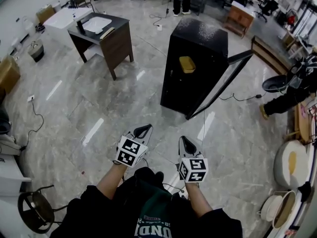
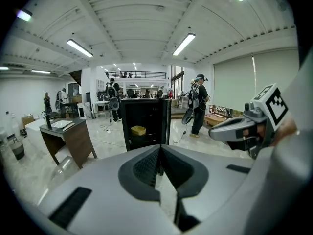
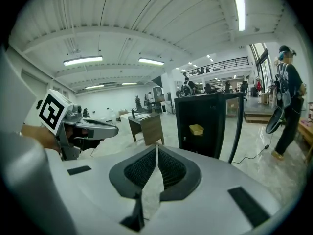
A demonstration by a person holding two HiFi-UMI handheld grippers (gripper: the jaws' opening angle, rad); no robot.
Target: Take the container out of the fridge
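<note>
Head view is showing the person's two forearms [image 1: 106,181] reaching forward side by side from the bottom edge, each carrying one tool. The left tool [image 1: 143,129] is pointing forward and slightly downward. The left gripper view is showing its jaws lying together at the tips, with nothing sitting between them. The right tool [image 1: 186,142] is running roughly parallel, just beside it, in the same slightly downward attitude. The right gripper view is showing its jaws pressing together, with nothing between the pads. Both tools are hanging over the marbled floor [image 1: 99,113], well apart from the fridge [image 1: 195,38].

Beyond the tools, the black fridge is standing on the floor with its door [image 1: 239,56] hanging open toward the right side of the picture. The container [image 1: 187,64] is sitting inside the open compartment, at about mid-height. It is appearing as a shallow yellow tub with rounded corners, resting upright, and nothing is touching it.

Farther left, a dark tabletop [image 1: 116,21] on brown sides is standing apart from the fridge, carrying a white sheet [image 1: 96,24].
</note>
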